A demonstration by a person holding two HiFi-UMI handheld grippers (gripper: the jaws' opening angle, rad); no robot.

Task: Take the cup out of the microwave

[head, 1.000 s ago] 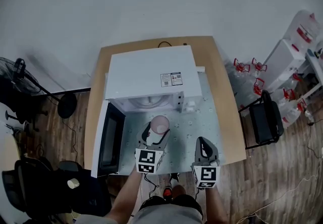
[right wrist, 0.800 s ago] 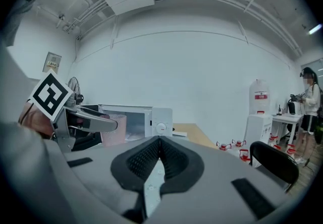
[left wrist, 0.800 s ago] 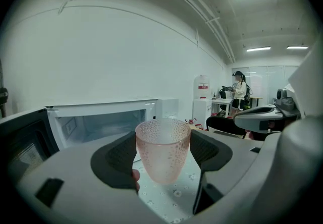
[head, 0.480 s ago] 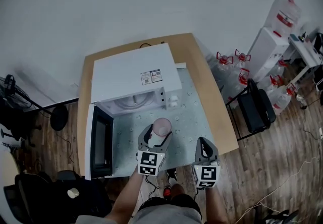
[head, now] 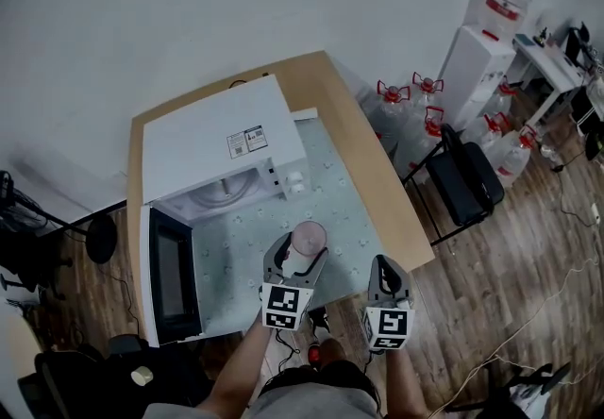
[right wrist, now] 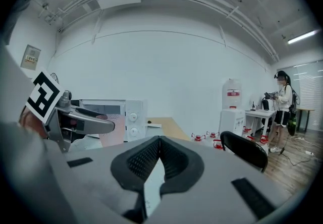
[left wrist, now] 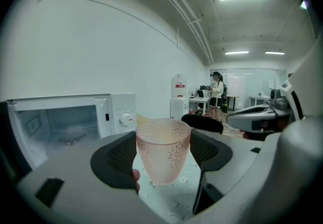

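A translucent pink dimpled cup (left wrist: 162, 149) is held upright between the jaws of my left gripper (left wrist: 162, 153), lifted above the patterned mat. In the head view the cup (head: 307, 240) sits at the tip of the left gripper (head: 300, 257), in front of the white microwave (head: 219, 148), whose black door (head: 172, 276) hangs open to the left. The cavity (left wrist: 63, 124) shows only its glass turntable. My right gripper (head: 387, 287) hovers near the table's front edge, jaws pressed together with nothing between them (right wrist: 159, 160). The cup (right wrist: 112, 131) also shows in the right gripper view.
The wooden table (head: 363, 158) carries a pale patterned mat (head: 344, 195). A black chair (head: 462, 183), several water jugs (head: 406, 101) and a water dispenser (head: 472, 63) stand to the right. A person (left wrist: 218, 94) stands far off in the room.
The left gripper has drawn the cup back from the microwave opening toward the table's front. The head view has swung right, so the microwave now lies further left. The right gripper stays put.
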